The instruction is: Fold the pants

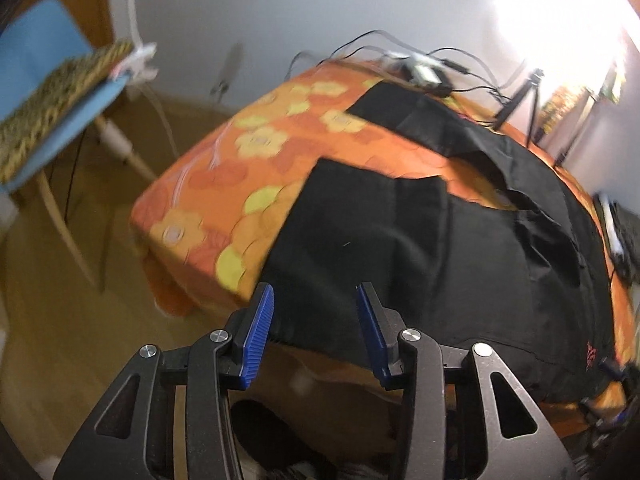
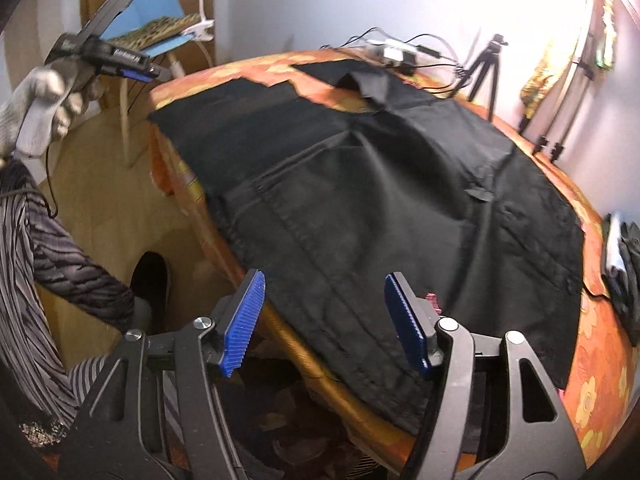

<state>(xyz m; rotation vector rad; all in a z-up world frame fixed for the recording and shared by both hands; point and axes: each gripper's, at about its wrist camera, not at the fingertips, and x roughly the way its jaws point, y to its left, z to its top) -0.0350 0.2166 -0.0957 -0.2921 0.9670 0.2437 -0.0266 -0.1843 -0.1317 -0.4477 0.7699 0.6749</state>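
A: From the left wrist view, which step is going on?

B: The approach. The left gripper [image 1: 314, 312] is hanging spread over the near hem of the black cloth pants [image 1: 420, 240], pinching nothing. Next, I'd judge, it needs to seat on that edge.

A: And the right wrist view?

B: The right gripper [image 2: 324, 304] is also standing apart, empty, above the waistband. The pants are lying spread and creased on the orange flowered tablecloth [image 2: 592, 380], legs splayed.

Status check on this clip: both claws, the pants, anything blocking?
Left claw and right claw open, nothing held, over the near edge. Black pants spread unfolded on the orange floral cloth. Nothing blocking.
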